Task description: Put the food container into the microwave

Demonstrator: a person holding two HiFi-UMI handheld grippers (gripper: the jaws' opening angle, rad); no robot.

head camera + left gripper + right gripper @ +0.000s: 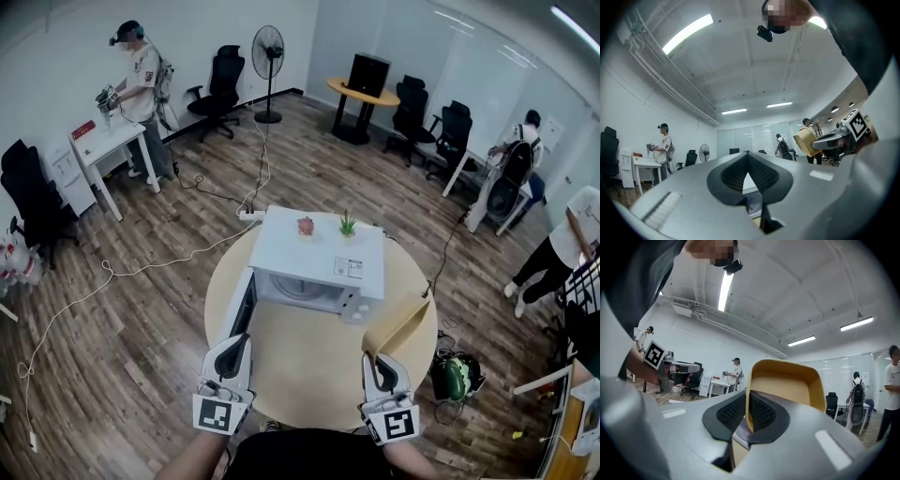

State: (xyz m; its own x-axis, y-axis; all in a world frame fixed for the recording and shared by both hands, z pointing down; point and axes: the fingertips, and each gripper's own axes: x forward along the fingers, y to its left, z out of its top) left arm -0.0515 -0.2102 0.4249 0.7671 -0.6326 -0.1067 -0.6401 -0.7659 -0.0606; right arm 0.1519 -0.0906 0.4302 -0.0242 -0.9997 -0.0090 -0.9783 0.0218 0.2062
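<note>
**Container gripped, microwave open**

Right tool (380,373) pinches the container (405,323) by its rim, tilted, above the tabletop (309,375) at 5 o'clock of the microwave (319,246). The door (242,305) stands open, so the cavity looks reachable. Left tool (232,361) is closed and empty.

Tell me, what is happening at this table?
A person holds a gripper in each hand at a round table. The right gripper is shut on the rim of a tan food container in front of the microwave, whose door stands open. The left gripper is shut and empty. The container is not inside yet.
</note>
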